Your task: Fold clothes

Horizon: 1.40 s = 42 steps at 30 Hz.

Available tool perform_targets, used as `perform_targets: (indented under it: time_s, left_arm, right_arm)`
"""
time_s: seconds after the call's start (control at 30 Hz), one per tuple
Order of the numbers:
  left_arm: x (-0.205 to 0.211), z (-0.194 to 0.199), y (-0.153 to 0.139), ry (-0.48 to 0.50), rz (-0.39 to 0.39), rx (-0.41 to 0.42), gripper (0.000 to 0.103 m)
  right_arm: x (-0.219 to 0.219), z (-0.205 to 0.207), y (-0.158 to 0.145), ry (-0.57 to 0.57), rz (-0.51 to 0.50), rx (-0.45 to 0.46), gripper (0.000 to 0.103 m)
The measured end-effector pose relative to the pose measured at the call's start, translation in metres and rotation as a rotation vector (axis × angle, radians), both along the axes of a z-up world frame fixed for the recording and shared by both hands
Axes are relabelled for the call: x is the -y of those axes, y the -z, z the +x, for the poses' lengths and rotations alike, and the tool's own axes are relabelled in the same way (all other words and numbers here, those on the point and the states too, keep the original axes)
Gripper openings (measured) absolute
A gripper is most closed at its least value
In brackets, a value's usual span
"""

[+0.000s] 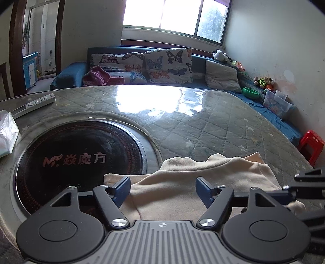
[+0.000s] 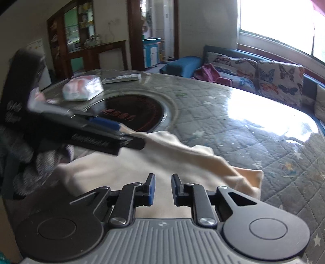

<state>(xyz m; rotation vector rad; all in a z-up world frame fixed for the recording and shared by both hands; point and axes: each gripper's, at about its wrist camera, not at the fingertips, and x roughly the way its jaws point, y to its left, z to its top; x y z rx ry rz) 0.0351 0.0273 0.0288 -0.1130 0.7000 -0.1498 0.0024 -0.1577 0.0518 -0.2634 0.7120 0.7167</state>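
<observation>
Daylight from the window [image 1: 174, 16] glares off a round table [image 1: 203, 126] under a quilted, star-printed cover, a sofa with butterfly cushions [image 1: 168, 65] behind it. Going left to right in the left wrist view: a tissue pack [image 1: 7, 132], a remote control [image 1: 34, 104], the black inset heater plate [image 1: 81, 162], then the cream garment [image 1: 203, 182] lying at the near edge. The left gripper [image 1: 162, 189] hangs over the cloth with jaws wide apart and nothing clamped, which looks like a fold just laid down. The right gripper [image 2: 163, 187] has its jaws slightly apart above the same cloth, gripping nothing, probably letting go too.
</observation>
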Motion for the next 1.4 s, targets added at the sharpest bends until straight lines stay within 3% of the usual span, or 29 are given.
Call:
perform_targets:
  time_s: [0.23, 0.53, 0.7, 0.83, 1.07, 1.4]
  left_arm:
    - [0.001, -0.016, -0.001, -0.019, 0.02, 0.008, 0.087]
    - [-0.018, -0.045, -0.003, -0.109, 0.013, 0.022, 0.088]
    - [-0.022, -0.065, 0.001, -0.137, 0.051, 0.033, 0.088]
    - [-0.033, -0.078, 0.004, -0.17, 0.027, 0.031, 0.088]
    - [-0.036, -0.088, 0.018, -0.158, 0.074, 0.007, 0.088]
    - [-0.041, -0.093, 0.02, -0.157, 0.056, 0.008, 0.088]
  right_arm:
    - [-0.008, -0.021, 0.01, -0.031, -0.02, -0.015, 0.017]
    - [-0.013, -0.033, 0.003, -0.043, -0.004, 0.023, 0.017]
    - [-0.02, -0.032, 0.017, -0.043, -0.029, -0.004, 0.016]
    - [-0.022, -0.038, 0.009, -0.056, -0.011, 0.011, 0.016]
    - [-0.035, -0.044, 0.014, -0.111, -0.011, -0.006, 0.016]
    - [-0.051, -0.05, 0.01, -0.157, -0.005, 0.006, 0.016]
